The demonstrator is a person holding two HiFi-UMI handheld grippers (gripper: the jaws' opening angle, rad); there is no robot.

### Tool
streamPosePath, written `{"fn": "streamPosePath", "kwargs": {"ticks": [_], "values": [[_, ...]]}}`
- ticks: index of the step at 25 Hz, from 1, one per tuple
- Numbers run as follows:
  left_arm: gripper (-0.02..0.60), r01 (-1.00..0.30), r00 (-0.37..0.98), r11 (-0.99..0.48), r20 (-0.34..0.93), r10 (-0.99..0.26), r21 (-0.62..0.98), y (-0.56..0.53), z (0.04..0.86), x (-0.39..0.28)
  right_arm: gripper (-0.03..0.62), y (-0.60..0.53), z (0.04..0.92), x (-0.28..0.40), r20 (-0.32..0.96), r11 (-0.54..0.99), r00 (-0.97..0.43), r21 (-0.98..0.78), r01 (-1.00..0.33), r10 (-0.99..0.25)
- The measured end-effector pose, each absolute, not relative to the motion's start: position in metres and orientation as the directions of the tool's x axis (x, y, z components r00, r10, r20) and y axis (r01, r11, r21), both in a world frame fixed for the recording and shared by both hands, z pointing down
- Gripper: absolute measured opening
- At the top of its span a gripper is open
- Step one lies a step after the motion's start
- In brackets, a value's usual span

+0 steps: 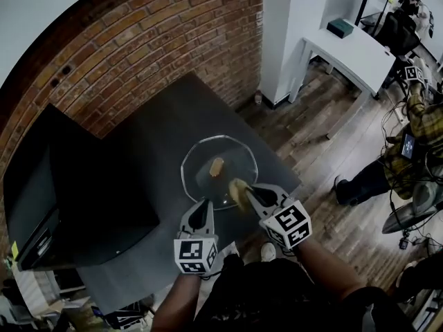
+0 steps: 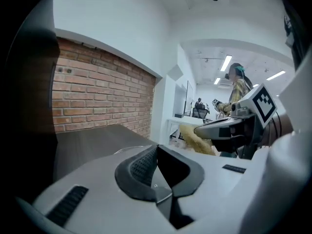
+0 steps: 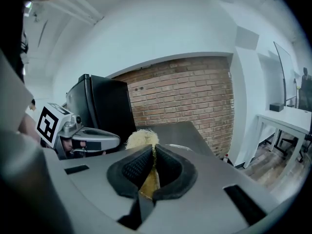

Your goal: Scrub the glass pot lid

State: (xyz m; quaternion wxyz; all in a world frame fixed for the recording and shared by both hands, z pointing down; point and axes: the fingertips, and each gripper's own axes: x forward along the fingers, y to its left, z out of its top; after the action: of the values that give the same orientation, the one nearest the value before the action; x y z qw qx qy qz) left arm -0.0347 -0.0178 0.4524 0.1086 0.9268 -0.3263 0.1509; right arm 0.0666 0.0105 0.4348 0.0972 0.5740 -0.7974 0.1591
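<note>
Looking down at what is closest to us, what have we got in each hand?

Our right gripper [image 1: 248, 194] has its fingers clenched on a yellow scrubber [image 1: 237, 191]. Its own view shows the fibrous pad pinched between them, with a tuft standing out past the tips. Our left gripper [image 1: 203, 207] has its fingers pressed together too, and we see nothing between them.

And where is the lid from there?

Just ahead of both. The glass lid [image 1: 228, 154] lies flat on the dark desk [image 1: 166, 116] with its knob [image 1: 217, 166] up. From above, the scrubber's free end sits over the near rim, right of the knob and pointing in toward it. We cannot tell whether it already touches the glass.

So which hand is better placed?

The right, we judge, since the scrubber is already over the lid. The left tips sit by the near left rim, beside the glass and not on it. The lid is round, so no side is better to come from. What counts is that the glass lies forward and slightly left of the scrubber, so our stroke would run away from us toward the knob.

Should we worry about anything?

Nothing pins the lid, so we think it could slide under a push. The left gripper is near enough to steady the rim.

What is further out?

A black box [image 1: 83, 192] stands at the desk's left, and a brick wall [image 1: 173, 33] rises behind it. Well beyond are a white table [image 1: 353, 47] and a person [image 1: 415, 126] at the far right.
</note>
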Motion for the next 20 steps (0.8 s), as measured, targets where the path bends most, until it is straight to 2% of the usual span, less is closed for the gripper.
{"fn": "streamPosePath", "kwargs": {"ticks": [20], "values": [[0.032,-0.733,0.668,-0.671,0.3,-0.681,0.109,0.105,0.428,-0.03,0.025,0.112,0.417,0.066,0.306,0.468,-0.485,-0.133,-0.874,-0.819]]}}
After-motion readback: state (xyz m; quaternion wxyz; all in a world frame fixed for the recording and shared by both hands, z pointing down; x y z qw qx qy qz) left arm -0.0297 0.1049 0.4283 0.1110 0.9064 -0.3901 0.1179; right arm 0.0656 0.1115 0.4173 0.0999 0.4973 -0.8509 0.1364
